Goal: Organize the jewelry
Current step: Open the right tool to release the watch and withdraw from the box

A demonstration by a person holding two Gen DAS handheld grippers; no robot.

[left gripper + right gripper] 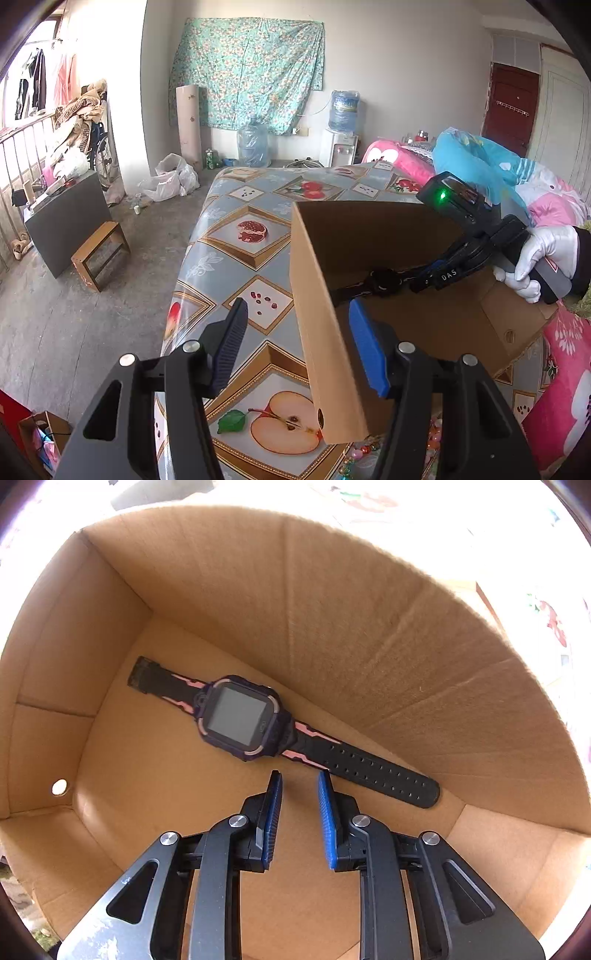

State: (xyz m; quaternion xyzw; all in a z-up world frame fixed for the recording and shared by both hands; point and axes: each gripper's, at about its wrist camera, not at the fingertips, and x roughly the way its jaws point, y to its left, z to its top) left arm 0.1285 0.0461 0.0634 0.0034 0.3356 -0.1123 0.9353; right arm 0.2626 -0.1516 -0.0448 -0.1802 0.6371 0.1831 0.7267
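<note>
An open cardboard box [424,229] stands on the table with the fruit-pattern cloth [240,206]. On the box floor [155,775] a black and pink smartwatch [238,718] lies flat, its strap stretched out. My right gripper [300,775] points down into the box just short of the strap. Its blue pads [271,823] stand narrowly parted with nothing between them. A white-gloved hand [546,254] holds that tool over the box. My left gripper [298,302] is open and straddles the box's near wall [321,350] without pressing on it. Coloured beads [360,452] lie on the cloth by the box's near corner.
Pink and blue bedding [476,158] is piled behind the box to the right. Off the table's left edge, on the concrete floor, stand a small wooden stool [99,254] and a grey cabinet [68,218]. A water dispenser [341,144] stands at the far wall.
</note>
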